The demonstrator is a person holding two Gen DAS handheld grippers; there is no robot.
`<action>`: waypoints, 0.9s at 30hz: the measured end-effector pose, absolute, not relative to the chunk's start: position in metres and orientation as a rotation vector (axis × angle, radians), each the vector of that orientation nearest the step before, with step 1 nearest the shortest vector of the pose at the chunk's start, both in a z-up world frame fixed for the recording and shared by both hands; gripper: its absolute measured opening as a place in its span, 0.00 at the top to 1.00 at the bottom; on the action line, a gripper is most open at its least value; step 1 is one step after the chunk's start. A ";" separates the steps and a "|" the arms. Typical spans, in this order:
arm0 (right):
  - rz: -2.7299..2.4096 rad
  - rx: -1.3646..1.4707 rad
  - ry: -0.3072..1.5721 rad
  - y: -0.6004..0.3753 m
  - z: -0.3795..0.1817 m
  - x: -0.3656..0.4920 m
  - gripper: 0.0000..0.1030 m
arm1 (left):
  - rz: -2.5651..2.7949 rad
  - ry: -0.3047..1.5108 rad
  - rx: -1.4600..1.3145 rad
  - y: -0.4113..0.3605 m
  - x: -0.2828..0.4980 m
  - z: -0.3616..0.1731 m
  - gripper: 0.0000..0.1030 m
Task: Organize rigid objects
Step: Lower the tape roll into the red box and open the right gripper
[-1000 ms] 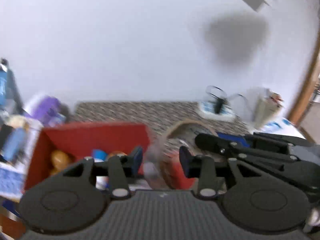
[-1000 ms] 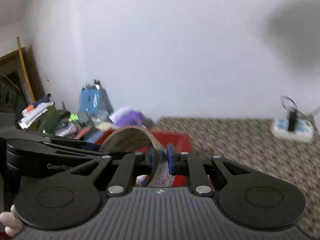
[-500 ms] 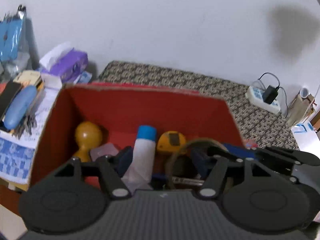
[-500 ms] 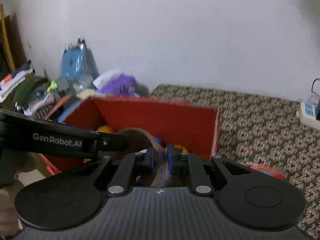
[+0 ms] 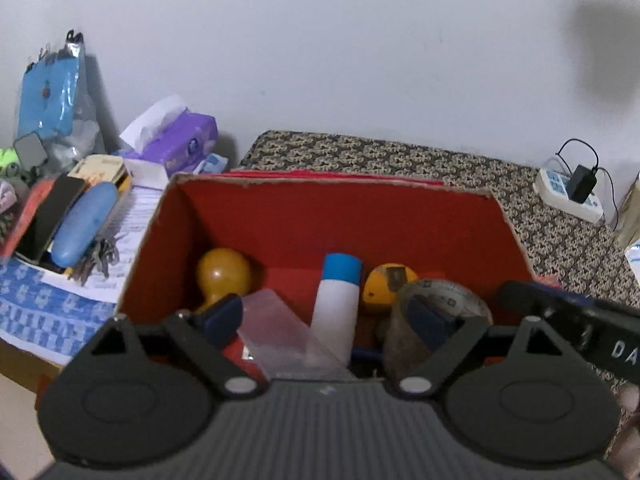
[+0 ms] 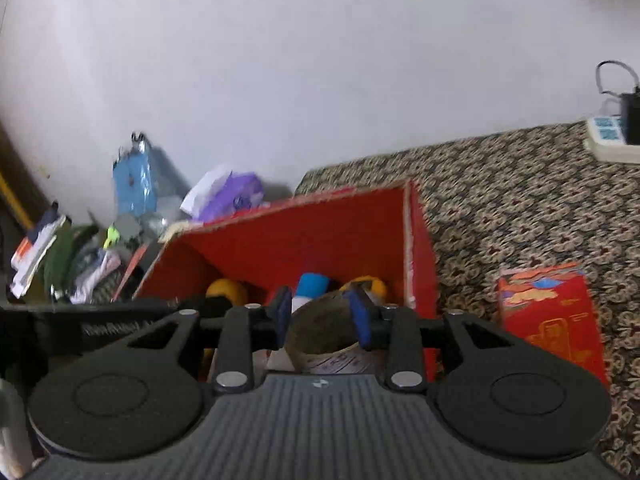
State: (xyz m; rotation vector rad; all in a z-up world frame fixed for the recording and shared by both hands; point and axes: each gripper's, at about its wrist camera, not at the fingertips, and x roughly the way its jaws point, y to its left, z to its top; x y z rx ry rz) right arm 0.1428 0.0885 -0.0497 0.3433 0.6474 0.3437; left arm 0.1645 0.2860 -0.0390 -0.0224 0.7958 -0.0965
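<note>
A red cardboard box (image 5: 340, 216) stands on a patterned cloth and also shows in the right wrist view (image 6: 352, 236). Inside lie a brown tape roll (image 5: 404, 332), a white tube with a blue cap (image 5: 336, 300), a yellow wooden knob (image 5: 222, 274), a yellow round tape measure (image 5: 386, 280) and a clear plastic piece (image 5: 280, 332). My left gripper (image 5: 328, 316) is open over the box. My right gripper (image 6: 322, 318) is open, its fingers either side of the tape roll (image 6: 324, 340), which rests in the box's right end.
Left of the box is clutter: a purple tissue pack (image 5: 180, 144), a blue case (image 5: 82, 228), a blue bag (image 5: 48, 96), papers. A small red carton (image 6: 552, 320) lies on the cloth right of the box. A white power strip (image 5: 568, 192) sits far right.
Both grippers came down over the box. My right gripper, shut on the tape roll before, has opened and the roll now sits inside the box.
</note>
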 end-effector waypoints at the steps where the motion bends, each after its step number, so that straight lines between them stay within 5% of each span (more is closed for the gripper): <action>1: 0.333 0.336 0.639 0.087 -0.047 0.139 0.83 | -0.087 0.793 -0.007 0.283 0.162 -0.038 0.13; 6: 0.301 0.317 0.625 0.077 -0.043 0.124 0.72 | -0.032 0.775 0.078 0.270 0.147 -0.029 0.07; 27: 0.279 0.114 0.592 0.087 -0.032 0.062 0.71 | 0.078 0.783 0.097 0.257 0.081 -0.014 0.01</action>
